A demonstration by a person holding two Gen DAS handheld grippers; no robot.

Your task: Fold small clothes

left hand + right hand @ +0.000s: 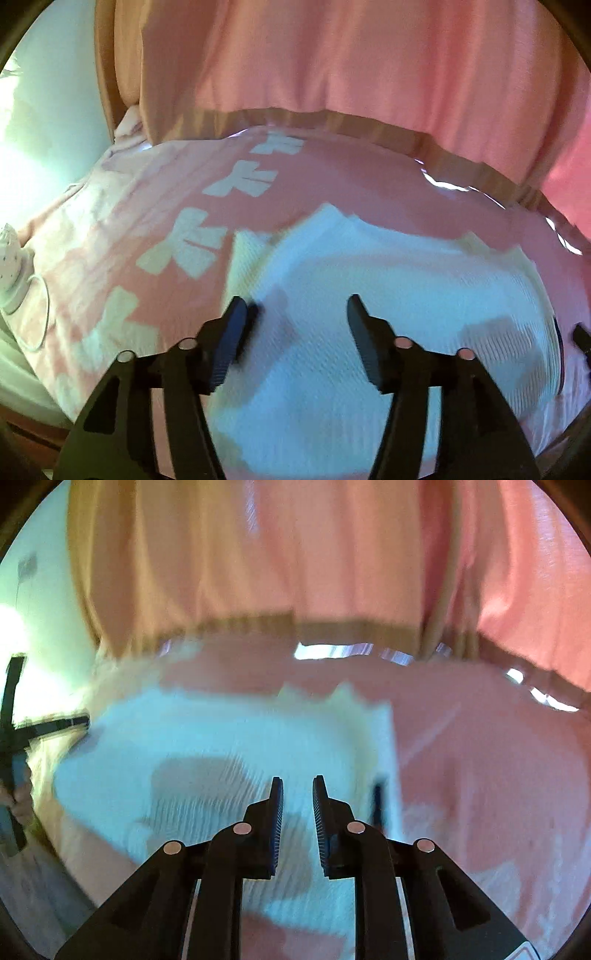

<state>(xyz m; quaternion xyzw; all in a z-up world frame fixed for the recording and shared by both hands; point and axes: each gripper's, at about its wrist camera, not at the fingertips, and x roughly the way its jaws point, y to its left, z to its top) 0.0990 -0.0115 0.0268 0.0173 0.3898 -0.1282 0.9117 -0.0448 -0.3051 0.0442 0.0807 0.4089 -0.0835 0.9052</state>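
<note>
Hovering over the white ribbed garment (369,295) spread on my pink bedcover (314,173), my left tongs (295,310) gape empty; only that view catches the cover's white lettering (192,247). My right tongs (297,790) stand narrowly parted, gripping nothing.

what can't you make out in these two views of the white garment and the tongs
- White garment: near edge hidden behind the left tongs in the left wrist view; motion blur smears its folds.
- Right tongs: narrow gap, nothing visibly pinched; blur hides any contact with the cloth.
- Small white object: cut off by the lens edge.
</note>
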